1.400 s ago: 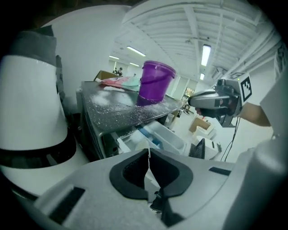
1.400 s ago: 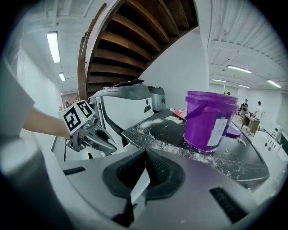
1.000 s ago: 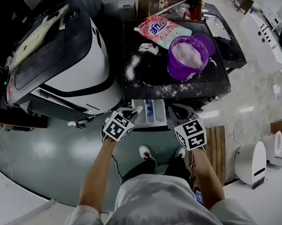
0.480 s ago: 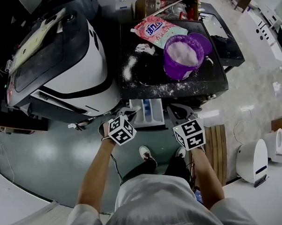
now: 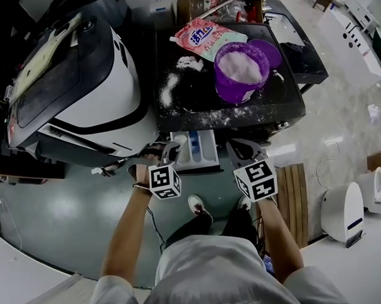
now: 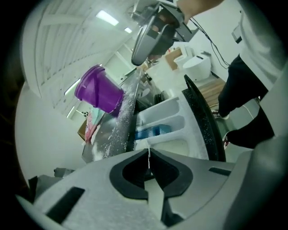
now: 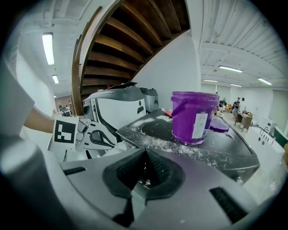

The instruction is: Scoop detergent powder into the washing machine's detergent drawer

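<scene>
The washer's white detergent drawer (image 5: 200,149) (image 6: 167,122) stands pulled out below the black washer top (image 5: 195,107). My left gripper (image 5: 167,153) (image 6: 148,158) hovers at the drawer's left side, rolled onto its side, shut on a thin white scoop (image 5: 179,141) seen edge-on. A purple bucket (image 5: 239,69) (image 7: 194,116) of white powder stands on the washer top, its lid (image 5: 267,50) beside it. My right gripper (image 5: 242,151) (image 7: 145,167) waits right of the drawer, shut with nothing held.
A pink detergent bag (image 5: 204,35) lies behind the bucket, and spilled powder (image 5: 170,91) streaks the washer top. A second white-and-black machine (image 5: 80,90) sits to the left. The person's shoes (image 5: 197,208) are below the drawer. A wooden board (image 5: 295,191) lies on the right floor.
My left gripper has shifted slightly toward the drawer and rolled, so its marker cube now faces differently. The right gripper has barely moved.
</scene>
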